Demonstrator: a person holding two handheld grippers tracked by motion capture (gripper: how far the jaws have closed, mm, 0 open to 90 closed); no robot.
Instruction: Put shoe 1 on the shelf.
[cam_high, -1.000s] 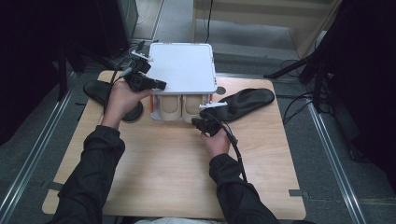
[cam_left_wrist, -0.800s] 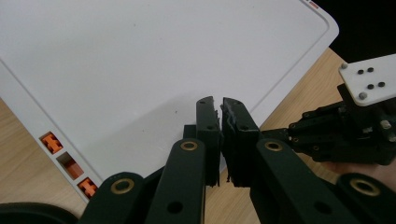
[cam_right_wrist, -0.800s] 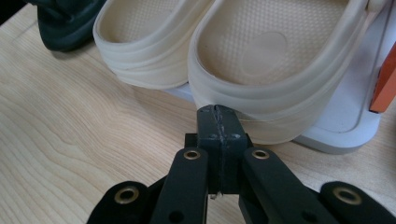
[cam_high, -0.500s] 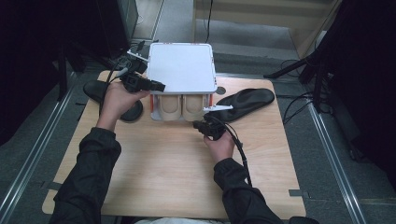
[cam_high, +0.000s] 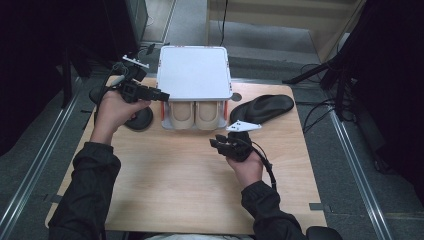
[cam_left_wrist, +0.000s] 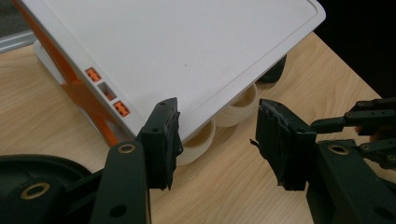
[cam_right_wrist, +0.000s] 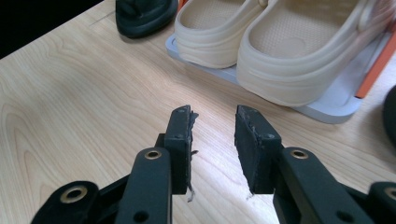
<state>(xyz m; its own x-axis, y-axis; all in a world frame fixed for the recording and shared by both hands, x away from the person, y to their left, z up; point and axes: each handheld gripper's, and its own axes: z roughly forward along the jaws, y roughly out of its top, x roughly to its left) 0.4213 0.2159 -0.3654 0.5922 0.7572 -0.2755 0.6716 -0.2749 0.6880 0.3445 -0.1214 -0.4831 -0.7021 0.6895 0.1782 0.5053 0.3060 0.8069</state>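
Beige clogs (cam_high: 194, 114) under white rack (cam_high: 194, 73), jaws apart

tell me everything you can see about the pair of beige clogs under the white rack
The pair of beige clogs looks like soft moulded foam, with ribbed heel rims and textured footbeds. They sit side by side, touching, upright on the lower shelf of the white rack, heels toward the person and toes hidden under the rack's flat top. The right gripper stands open in front of them, touching neither.
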